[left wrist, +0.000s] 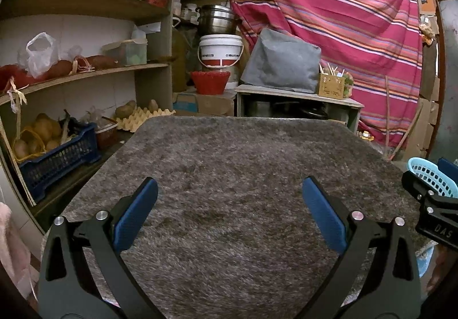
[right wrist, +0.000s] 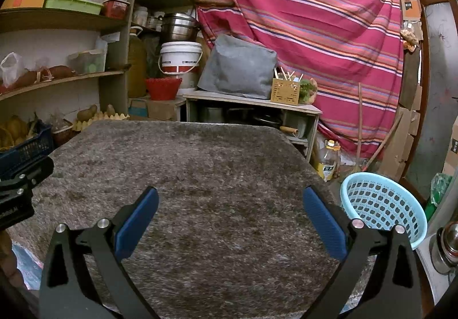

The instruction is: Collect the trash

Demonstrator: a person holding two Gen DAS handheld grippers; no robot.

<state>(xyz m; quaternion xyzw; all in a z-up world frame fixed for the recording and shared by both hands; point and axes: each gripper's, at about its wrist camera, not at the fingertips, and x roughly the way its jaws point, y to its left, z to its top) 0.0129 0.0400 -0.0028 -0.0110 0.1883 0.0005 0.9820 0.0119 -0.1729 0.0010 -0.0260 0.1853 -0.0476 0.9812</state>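
A shaggy grey-brown rug (left wrist: 229,175) (right wrist: 186,175) covers the table in front of me, and I see no trash lying on it. My left gripper (left wrist: 230,193) hovers open above its near part, blue pads wide apart and nothing between them. My right gripper (right wrist: 230,198) is likewise open and empty over the rug. A light blue perforated basket (right wrist: 380,204) stands just off the rug's right edge, beside my right gripper's right finger; its rim (left wrist: 429,175) shows at the far right of the left wrist view.
Wooden shelves (left wrist: 86,72) with bags, sweet potatoes, an egg tray and a dark blue crate (left wrist: 57,161) stand on the left. Behind the table are a white bucket (left wrist: 220,49), a red basket (left wrist: 210,81), a grey bag on a low cabinet (left wrist: 297,98) and a striped red cloth (right wrist: 315,32).
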